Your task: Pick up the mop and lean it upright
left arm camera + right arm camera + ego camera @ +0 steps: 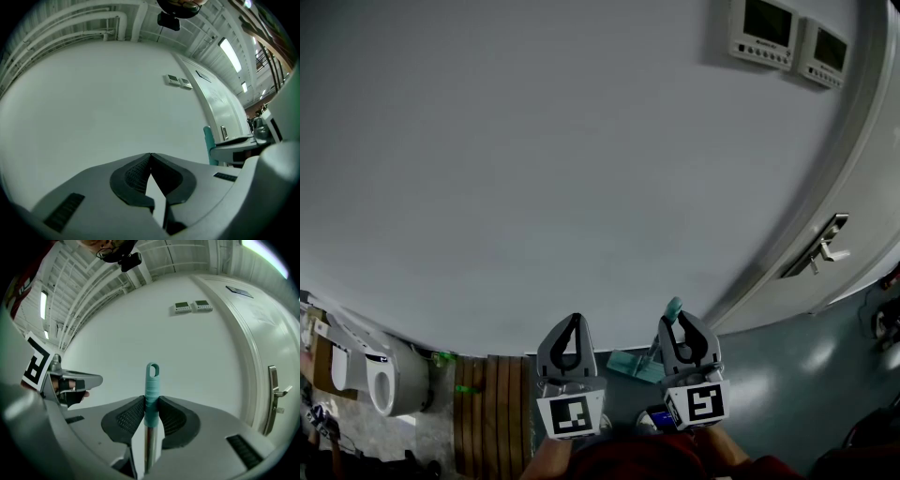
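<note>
The mop's teal handle grip stands upright between the pads of my right gripper, which is shut on it. The looped tip pokes above the jaws and the metal shaft runs down below them. In the head view the teal tip rises beside the right gripper, and the flat teal mop head lies on the floor near the wall. My left gripper is beside it on the left, shut and empty, its fingertips touching. From the left gripper view the handle shows at the right.
A plain white wall fills the view ahead. A door with a lever handle is at the right, with two wall control panels above. A white fixture and a slatted wooden board sit at lower left.
</note>
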